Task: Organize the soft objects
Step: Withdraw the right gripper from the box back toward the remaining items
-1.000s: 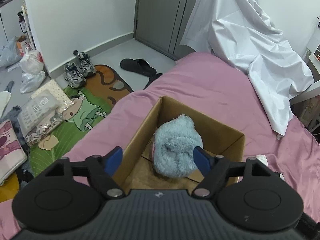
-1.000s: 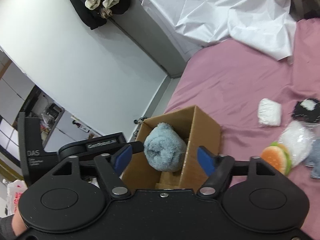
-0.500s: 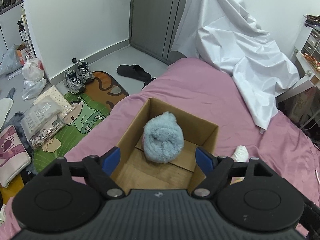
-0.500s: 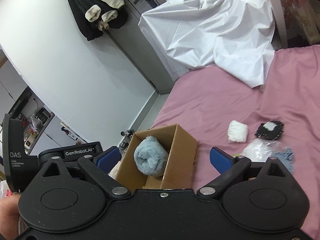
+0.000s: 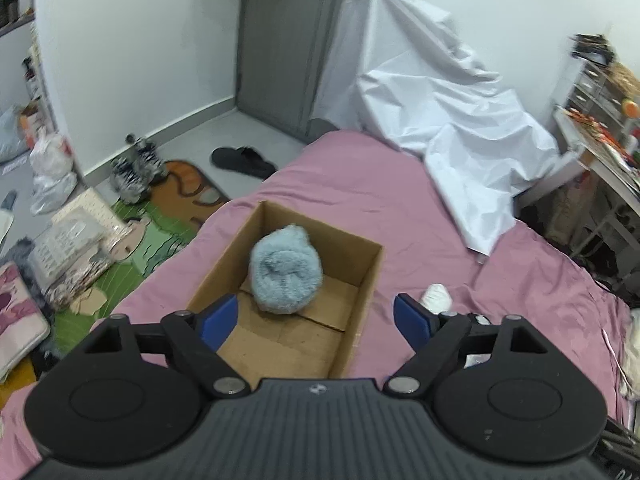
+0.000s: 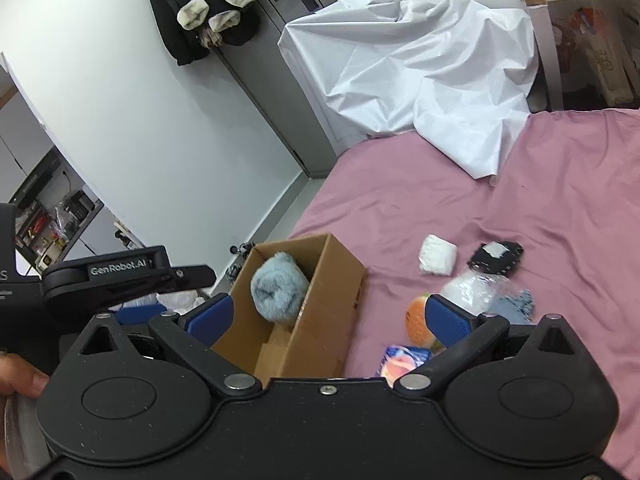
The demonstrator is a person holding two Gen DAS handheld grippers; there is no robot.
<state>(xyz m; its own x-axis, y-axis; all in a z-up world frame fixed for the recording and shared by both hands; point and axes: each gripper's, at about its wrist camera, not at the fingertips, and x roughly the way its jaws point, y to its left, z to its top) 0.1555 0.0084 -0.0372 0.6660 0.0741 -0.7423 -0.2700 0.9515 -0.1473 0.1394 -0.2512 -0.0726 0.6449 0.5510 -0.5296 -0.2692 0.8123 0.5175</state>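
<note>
Right gripper (image 6: 327, 316): burger toy (image 6: 417, 319) visible.

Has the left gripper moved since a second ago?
Yes. The left gripper has pulled back and up from the cardboard box, which looks smaller and farther; the blue plush stays inside.

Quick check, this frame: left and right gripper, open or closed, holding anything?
Left gripper: open, holding nothing, above the cardboard box.
Right gripper: open, holding nothing.

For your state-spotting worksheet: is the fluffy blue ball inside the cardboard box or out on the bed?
Inside. The fluffy blue ball rests on the floor of the open cardboard box, enclosed by its walls, and neither tool touches it.
</note>
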